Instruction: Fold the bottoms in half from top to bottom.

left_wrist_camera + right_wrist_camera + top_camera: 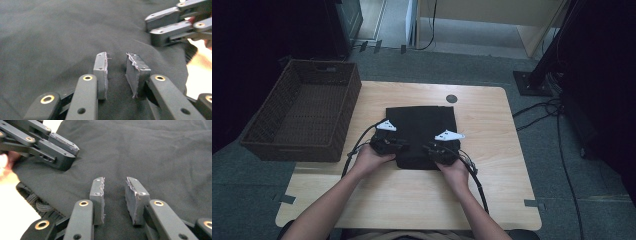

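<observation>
I can read no text, label, brand, number or sign anywhere here. The black garment [421, 134] lying on my wooden table [492, 170] is plain dark cloth with no print or tag showing. The woven basket [304, 107] at the table's left edge carries no lettering. The small dark round disc [451, 98] near the far edge of the tabletop bears no marking that I can make out.
</observation>
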Tool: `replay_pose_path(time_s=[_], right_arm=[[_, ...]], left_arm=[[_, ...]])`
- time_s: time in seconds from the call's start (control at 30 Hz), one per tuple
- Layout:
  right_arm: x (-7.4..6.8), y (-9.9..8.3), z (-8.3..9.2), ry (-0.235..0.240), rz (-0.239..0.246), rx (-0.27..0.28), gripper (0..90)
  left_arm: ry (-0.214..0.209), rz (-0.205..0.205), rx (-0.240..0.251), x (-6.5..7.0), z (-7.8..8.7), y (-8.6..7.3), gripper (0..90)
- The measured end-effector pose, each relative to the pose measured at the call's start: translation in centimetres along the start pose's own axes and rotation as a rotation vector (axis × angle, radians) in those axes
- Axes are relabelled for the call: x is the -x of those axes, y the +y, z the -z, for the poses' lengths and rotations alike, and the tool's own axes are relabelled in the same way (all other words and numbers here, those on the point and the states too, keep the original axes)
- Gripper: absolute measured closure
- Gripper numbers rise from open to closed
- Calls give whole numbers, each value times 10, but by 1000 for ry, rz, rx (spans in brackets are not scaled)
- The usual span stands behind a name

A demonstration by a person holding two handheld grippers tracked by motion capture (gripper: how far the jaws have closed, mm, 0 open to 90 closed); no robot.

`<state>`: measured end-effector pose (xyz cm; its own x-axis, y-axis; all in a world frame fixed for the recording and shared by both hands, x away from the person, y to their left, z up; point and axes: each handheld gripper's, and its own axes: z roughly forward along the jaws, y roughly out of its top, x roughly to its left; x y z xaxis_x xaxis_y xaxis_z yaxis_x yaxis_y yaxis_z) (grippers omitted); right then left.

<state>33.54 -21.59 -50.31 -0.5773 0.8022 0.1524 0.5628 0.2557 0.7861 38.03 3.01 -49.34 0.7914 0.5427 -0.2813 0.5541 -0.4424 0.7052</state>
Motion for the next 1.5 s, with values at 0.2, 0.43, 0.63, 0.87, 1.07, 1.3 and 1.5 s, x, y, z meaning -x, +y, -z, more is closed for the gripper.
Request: replay_pose_path(time_s=[0.2,0.43,0.63,0.87,1.07,1.3,1.5], right_arm=[[-4,-11,9,13,28,1,690],[-6,-13,11,19,39,-6,686],[-6,-14,12,31,40,-6,685],[-6,-16,11,31,43,7,685],[-6,-17,11,25,51,9,684],[-7,-18,11,23,49,21,683],[-7,-18,11,23,43,20,681]], left_arm=[[62,-30,15,-6,8,15,550],[125,15,52,-45,4,40,451],[149,27,64,-70,-5,63,427],[178,14,29,-89,-27,82,409],[183,32,-1,-98,-46,83,406],[167,39,-32,-105,-56,74,414],[180,-7,-45,-105,-56,74,416]])
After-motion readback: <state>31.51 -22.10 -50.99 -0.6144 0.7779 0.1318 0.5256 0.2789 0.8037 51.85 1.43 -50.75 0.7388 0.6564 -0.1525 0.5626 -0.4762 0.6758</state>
